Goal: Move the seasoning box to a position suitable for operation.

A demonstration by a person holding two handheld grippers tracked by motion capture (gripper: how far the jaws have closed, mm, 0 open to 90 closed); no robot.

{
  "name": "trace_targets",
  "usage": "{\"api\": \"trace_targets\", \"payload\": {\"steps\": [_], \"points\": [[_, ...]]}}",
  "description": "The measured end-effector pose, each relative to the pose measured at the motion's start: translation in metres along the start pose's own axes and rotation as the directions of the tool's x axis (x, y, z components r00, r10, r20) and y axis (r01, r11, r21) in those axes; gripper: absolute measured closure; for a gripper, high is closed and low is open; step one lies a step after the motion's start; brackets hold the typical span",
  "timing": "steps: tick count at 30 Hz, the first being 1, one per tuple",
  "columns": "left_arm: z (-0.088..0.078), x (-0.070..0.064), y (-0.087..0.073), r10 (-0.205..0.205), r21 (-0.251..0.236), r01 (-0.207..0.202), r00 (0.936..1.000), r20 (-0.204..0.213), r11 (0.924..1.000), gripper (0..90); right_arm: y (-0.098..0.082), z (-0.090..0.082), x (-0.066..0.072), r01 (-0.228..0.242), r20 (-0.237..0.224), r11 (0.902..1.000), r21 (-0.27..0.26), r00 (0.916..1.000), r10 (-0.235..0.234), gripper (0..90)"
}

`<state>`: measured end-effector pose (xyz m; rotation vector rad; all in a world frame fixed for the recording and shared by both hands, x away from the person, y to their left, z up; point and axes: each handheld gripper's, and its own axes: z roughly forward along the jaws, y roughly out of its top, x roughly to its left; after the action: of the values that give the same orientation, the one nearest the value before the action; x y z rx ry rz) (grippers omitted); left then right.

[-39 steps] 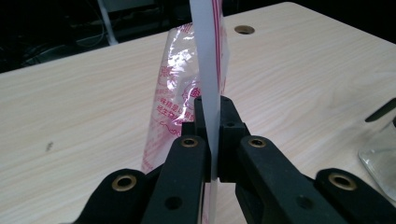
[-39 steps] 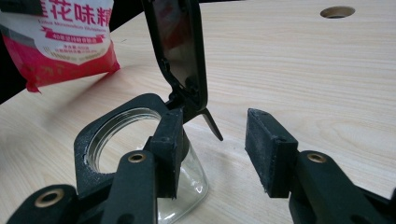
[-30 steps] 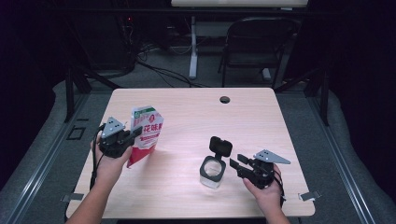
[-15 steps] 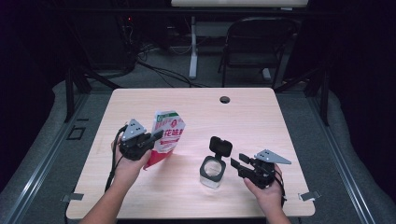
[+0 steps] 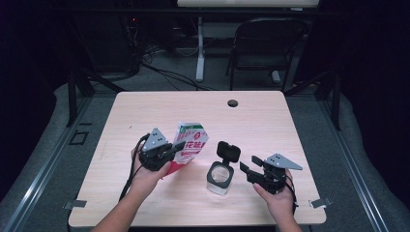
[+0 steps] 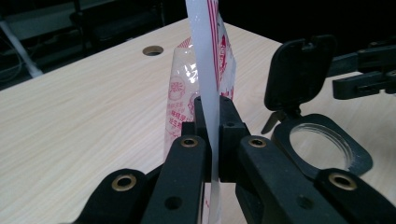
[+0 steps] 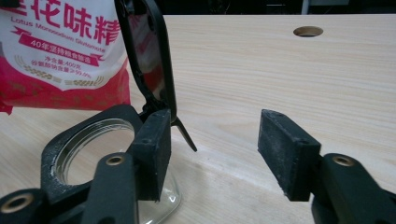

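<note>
Table (image 5: 145,116), light wood, with a round hole (image 5: 232,103) near its far edge. Red and white bag (image 5: 189,147) sits left of centre, held tilted above the tabletop, its top leaning toward the jar. In the left gripper view the bag's flat white edge (image 6: 205,70) runs straight up between the jaws. Left gripper (image 5: 167,151) is clamped tight on that edge, pads pressed against both sides of it.

Glass jar (image 5: 220,178) stands on the table just right of the bag, near the front edge. Black collar round its mouth, black flip lid (image 5: 228,152) standing open on the far side. In the right gripper view the lid (image 7: 149,56) rises upright behind the left jaw, with the bag close behind it.

Right gripper (image 5: 246,172) is just right of the jar, jaws spread wide and just been opening, nothing between them. One jaw sits close against the collar; can't tell if it touches.
</note>
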<state>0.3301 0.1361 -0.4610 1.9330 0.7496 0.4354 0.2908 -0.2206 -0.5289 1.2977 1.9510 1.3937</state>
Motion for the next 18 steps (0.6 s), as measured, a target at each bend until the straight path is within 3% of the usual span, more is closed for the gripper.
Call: {"api": "trace_targets", "payload": {"steps": [2, 5, 9, 14, 18], "points": [[-0.001, 0.001, -0.003, -0.016, 0.001, 0.016, 0.9997, 0.02, 0.9999, 90.0, 0.0, 0.001, 0.0, 0.02, 0.008, 0.9998, 0.001, 0.9998, -0.02, 40.6], [-0.004, 0.004, -0.009, -0.032, 0.013, 0.032, 0.9989, 0.035, 0.9994, 90.0, 0.0, 0.001, 0.001, -0.008, -0.013, 0.9998, 0.017, 0.9999, 0.008, 40.8], [-0.007, 0.011, -0.022, -0.085, 0.026, 0.084, 0.9945, 0.062, 0.9961, 90.0, 0.0, -0.003, 0.001, -0.01, -0.015, 0.9993, -0.036, 0.9998, 0.01, 44.4], [-0.005, 0.014, -0.033, -0.102, 0.05, 0.099, 0.993, 0.06, 0.9938, 90.0, 0.006, -0.011, 0.003, 0.053, -0.016, 0.9956, -0.077, 0.9984, -0.054, 50.3], [-0.001, 0.015, -0.041, -0.117, 0.062, 0.113, 0.9911, 0.064, 0.9917, 90.0, 0.011, -0.015, 0.008, 0.079, -0.025, 0.9947, -0.065, 0.9964, -0.081, 48.8]]}}
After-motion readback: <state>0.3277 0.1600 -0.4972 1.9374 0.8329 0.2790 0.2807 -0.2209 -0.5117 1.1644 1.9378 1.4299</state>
